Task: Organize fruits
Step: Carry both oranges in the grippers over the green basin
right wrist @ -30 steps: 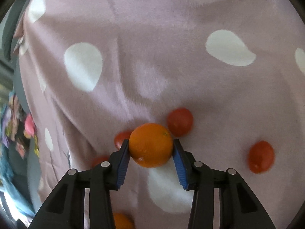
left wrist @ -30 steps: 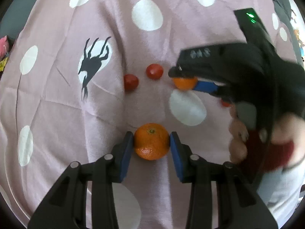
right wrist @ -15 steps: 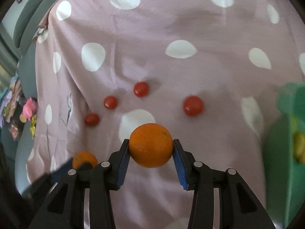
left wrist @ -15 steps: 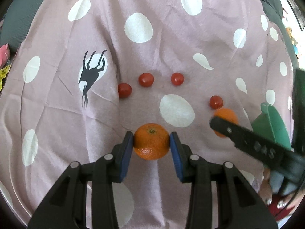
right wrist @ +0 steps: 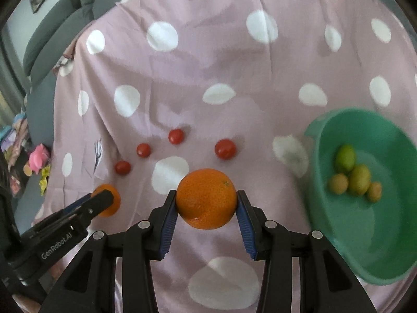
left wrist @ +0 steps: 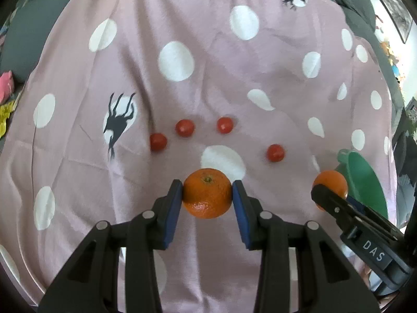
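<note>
Partly hidden behind its own near finger, the right tongs clamp an orange beside the green bowl. Left tongs grip a mandarin between blue pads, above the spotted cloth and four tomatoes.

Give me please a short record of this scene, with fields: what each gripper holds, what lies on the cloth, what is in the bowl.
left gripper: shut on a mandarin, stem end up
right gripper: shut on an orange
on the cloth: four cherry tomatoes, apart from each other
green bowl: to the right of the tomatoes
in the bowl: four small yellow-green fruits, clustered
cloth: pink with white dots
</note>
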